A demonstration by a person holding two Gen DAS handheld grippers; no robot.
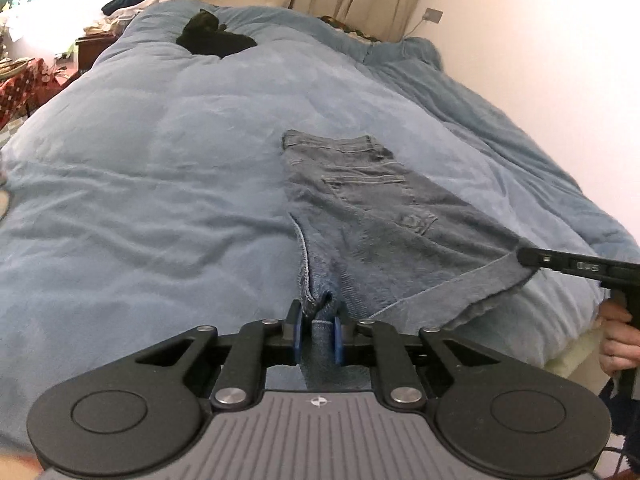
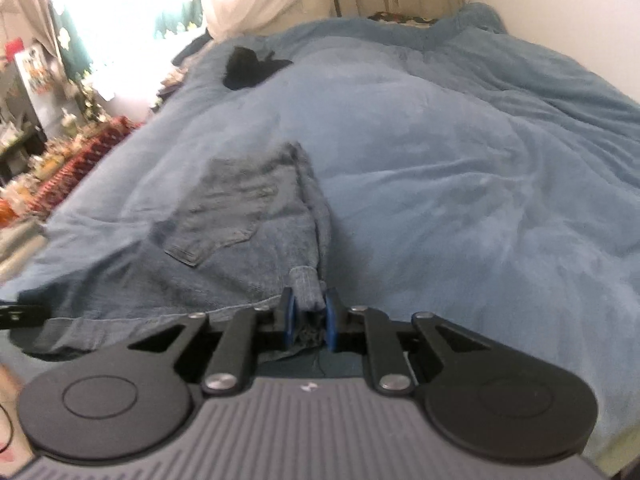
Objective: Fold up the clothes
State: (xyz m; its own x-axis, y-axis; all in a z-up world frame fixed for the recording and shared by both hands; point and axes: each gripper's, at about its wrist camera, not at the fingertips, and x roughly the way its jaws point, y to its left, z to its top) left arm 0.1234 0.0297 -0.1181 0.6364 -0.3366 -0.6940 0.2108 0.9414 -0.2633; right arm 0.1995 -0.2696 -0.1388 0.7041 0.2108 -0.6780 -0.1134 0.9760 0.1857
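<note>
My left gripper (image 1: pixel 317 330) was clamped on one hem of the jeans (image 1: pixel 360 208), my right gripper (image 2: pixel 308 312) on the other, waistband out at twelve o'clock on the bed (image 1: pixel 160 160). I judged this the hem-lifting step; next, carry both hems to the waistband. Only the left view showed my hand (image 1: pixel 620 336) at three o'clock.

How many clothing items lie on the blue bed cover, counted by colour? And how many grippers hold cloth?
Blue denim garments: 1, the jeans
Black garments: 1, the black garment near the far end of the bed cover
Grippers shut on the jeans: 2, the left gripper and the right gripper
Total: 2 garments, 2 grippers
</note>
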